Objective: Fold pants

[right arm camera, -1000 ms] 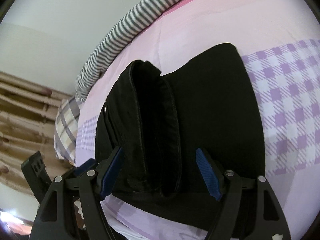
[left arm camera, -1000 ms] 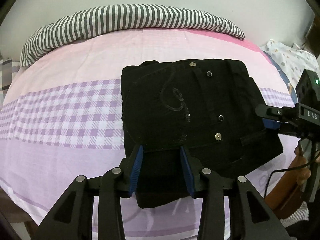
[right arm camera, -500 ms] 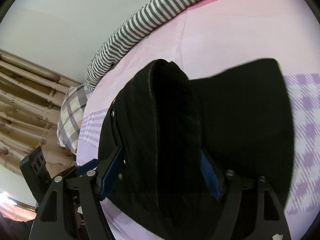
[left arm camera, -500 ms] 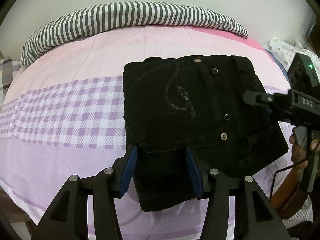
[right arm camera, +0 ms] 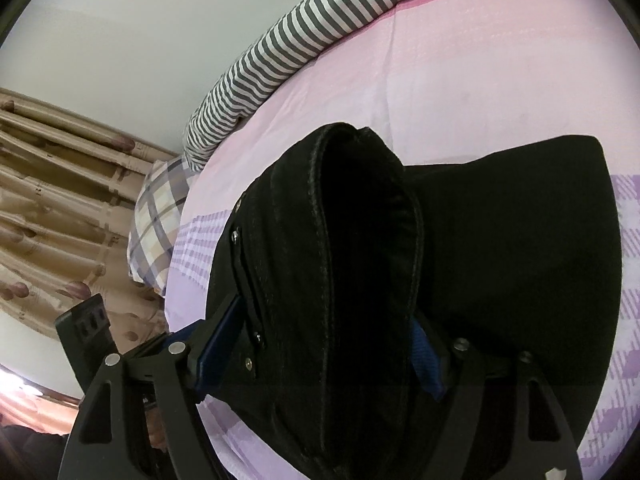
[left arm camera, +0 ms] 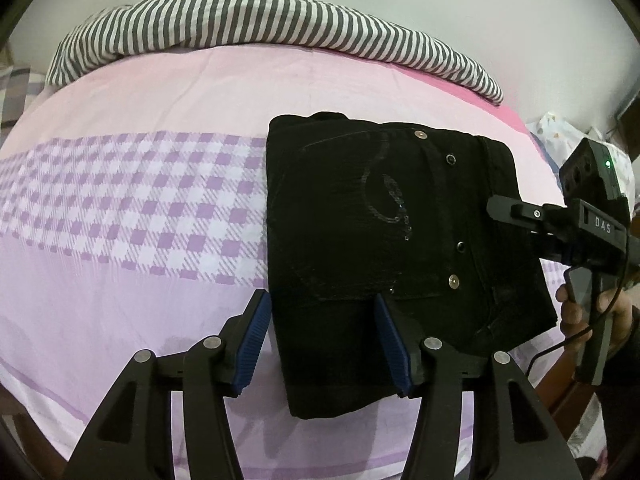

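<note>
Pants (left arm camera: 384, 240) are laid folded on the bed sheet (left arm camera: 120, 208); left gripper (left arm camera: 326, 344) is spread apart, right gripper (right arm camera: 320, 356) is clamped on the waistband edge

You see a bed (left arm camera: 200, 92) covered with a sheet that is pale pink at the far part, has a band of purple and white checks (left arm camera: 132, 204) across the middle, and is plain lilac near you. The black pants (left arm camera: 380, 240) lie folded directly on it, over the right end of the checked band. Along the far edge of the bed lies a grey and white striped blanket (left arm camera: 260, 20). In the right wrist view you see a plaid pillow (right arm camera: 156, 220) at the end of that blanket, beside the curtain.
</note>
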A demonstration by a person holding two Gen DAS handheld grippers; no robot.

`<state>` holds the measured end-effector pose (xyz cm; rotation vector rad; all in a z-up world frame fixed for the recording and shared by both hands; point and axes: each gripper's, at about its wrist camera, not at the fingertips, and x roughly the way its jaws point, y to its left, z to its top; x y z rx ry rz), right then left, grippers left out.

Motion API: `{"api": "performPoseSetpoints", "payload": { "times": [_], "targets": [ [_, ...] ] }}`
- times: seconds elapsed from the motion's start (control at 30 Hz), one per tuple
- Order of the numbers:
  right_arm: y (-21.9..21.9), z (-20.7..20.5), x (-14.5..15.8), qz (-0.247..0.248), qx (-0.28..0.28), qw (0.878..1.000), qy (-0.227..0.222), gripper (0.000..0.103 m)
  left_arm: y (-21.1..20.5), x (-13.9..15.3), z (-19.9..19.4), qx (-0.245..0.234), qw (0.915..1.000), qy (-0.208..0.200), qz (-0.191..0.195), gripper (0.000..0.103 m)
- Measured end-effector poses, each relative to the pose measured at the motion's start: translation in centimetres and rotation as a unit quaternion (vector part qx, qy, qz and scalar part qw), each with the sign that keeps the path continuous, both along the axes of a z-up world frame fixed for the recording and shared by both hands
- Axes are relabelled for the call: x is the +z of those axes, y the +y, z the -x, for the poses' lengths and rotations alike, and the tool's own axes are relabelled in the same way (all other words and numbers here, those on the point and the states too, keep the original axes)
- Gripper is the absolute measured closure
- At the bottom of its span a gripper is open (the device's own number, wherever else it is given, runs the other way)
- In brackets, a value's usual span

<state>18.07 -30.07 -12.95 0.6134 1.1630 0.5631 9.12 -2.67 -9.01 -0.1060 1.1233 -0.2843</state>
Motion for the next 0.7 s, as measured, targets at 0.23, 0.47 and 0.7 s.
{"api": "performPoseSetpoints", "payload": {
  "times": [0.23,0.47,0.7],
  "targets": [
    [0.2,-0.3,0.0,-0.006,0.016,1.0,0.009,0.024,0.2,0.1,0.2,0.001,1.0,-0.004,0.001,0.048],
    [1.0,0.4,-0.2,0.013,0.011,1.0,0.003,0.058,0.4,0.3,0.2,0.005,0.9999,-0.009,0.0,0.048],
    [-0.1,0.8,-0.8,-0.019,-0.027,0.999,0.019,0.078,0.3,0.3,0.2,0.005,0.9999,-0.01,-0.003,0.048]
  ]
}}
